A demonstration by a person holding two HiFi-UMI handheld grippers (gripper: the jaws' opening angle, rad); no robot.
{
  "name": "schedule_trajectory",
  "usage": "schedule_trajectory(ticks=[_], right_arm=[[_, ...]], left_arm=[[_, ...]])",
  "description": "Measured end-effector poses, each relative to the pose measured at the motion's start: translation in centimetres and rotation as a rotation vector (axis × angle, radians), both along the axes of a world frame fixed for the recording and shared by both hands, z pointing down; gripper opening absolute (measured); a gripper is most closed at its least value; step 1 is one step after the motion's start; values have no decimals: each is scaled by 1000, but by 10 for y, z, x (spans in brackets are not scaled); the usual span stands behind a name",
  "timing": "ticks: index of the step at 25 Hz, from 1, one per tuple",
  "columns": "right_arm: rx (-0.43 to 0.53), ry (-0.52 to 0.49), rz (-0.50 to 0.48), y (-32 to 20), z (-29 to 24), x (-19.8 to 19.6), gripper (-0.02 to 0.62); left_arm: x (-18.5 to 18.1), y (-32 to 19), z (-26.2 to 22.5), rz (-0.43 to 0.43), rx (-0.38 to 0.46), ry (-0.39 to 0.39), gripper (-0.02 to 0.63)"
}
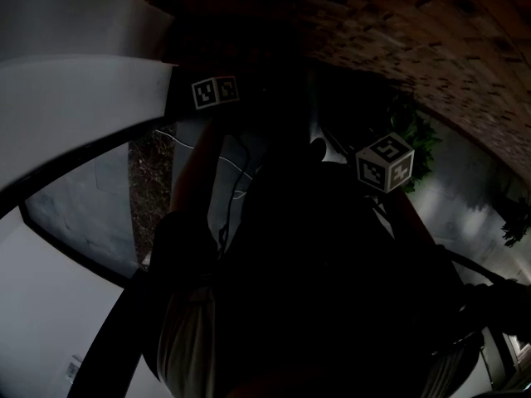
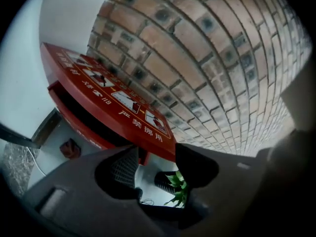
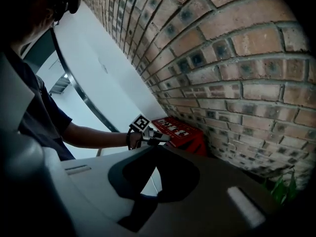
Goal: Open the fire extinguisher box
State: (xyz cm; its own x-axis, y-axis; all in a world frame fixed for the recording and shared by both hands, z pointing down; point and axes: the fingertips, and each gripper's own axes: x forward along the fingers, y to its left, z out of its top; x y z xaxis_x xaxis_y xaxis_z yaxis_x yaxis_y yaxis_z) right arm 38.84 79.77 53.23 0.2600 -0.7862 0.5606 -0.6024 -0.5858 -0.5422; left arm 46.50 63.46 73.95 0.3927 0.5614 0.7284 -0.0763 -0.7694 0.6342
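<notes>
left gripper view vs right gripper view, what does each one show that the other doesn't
Only the left gripper view: the printed picture panels on the lid of the red flat-lidded fire extinguisher box seen up close, a small dark red object on the floor, and a black ribbed cylinder.
Only the right gripper view: the person's bare forearm and the left gripper with its marker cube, at the edge of the box's lid.
Both: the red box, the brown brick wall and the green plant leaves.
</notes>
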Motion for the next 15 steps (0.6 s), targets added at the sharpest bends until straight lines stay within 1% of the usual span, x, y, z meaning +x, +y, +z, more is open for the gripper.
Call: schedule_trajectory(ticks=[6, 10, 12, 15], right_arm=[[26, -18, 57, 9, 3, 15, 2], [23, 3, 88, 11, -2, 25, 2], [15, 13, 100, 13, -4, 29, 2], [8, 13, 104, 15, -2, 31, 2]], left_arm=[[14, 5, -16, 23, 38, 1, 241], [17, 5, -21, 56, 51, -13, 241], [23, 6, -27, 57, 46, 2, 241], [39, 8, -37, 61, 50, 55, 239]])
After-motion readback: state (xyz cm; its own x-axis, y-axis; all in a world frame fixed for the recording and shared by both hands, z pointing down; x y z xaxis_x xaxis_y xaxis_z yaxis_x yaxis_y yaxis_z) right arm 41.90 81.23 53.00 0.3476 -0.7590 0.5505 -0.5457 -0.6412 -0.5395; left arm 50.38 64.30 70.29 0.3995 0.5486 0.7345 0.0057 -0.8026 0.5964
